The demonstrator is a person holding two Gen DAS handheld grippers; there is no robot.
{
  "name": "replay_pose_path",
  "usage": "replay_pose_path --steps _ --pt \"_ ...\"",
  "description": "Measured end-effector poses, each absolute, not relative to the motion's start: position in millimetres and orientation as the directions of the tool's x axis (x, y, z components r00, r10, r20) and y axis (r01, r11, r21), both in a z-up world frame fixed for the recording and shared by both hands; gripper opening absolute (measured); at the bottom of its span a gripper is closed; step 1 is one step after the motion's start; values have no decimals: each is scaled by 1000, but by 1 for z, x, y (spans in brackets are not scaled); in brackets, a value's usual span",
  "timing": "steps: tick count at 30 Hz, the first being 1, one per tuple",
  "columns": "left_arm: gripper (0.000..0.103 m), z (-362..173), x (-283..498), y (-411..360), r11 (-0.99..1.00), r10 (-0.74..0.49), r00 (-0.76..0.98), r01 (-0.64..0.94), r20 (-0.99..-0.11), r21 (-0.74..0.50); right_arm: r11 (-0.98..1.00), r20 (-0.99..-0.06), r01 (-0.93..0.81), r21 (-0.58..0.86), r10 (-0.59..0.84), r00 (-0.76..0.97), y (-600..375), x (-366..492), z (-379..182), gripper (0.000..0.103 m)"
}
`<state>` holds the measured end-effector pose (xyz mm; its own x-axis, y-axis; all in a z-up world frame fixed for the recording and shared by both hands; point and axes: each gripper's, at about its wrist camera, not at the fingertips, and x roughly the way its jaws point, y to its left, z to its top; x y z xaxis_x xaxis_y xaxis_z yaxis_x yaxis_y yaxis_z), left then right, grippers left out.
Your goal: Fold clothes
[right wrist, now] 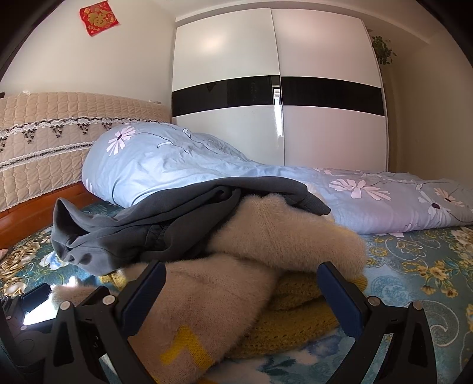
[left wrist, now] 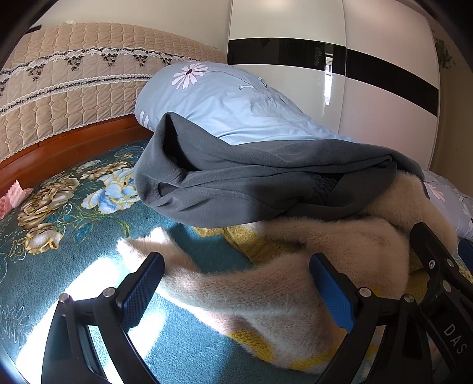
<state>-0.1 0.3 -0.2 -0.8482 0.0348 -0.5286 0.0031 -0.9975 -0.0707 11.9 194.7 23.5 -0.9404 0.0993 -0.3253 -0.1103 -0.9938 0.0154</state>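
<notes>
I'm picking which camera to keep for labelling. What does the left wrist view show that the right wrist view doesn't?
Only left wrist: a pink cloth by the wooden bed frame.
Only right wrist: a red wall decoration.
Both: the grey garment draped over the beige fuzzy sweater, the blue floral duvet and the wardrobe.

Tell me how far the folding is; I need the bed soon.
Nothing looks folded. The dark grey sweatshirt, fluffy beige sweater and yellow knit garment lie heaped together. Left gripper and right gripper stand open around the beige sweater, gripping nothing. All three remain.
</notes>
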Motion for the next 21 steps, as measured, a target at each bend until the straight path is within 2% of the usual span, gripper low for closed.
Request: replay_pose_path --steps 14,21 --pt "98 -4 -2 3 -998 37 -852 -1 -523 -70 -993 -322 -114 28 100 -941 196 14 23 103" --pt "98 2 0 -7 -998 34 -836 -2 -548 -59 -995 -319 -99 17 88 -944 192 15 26 103"
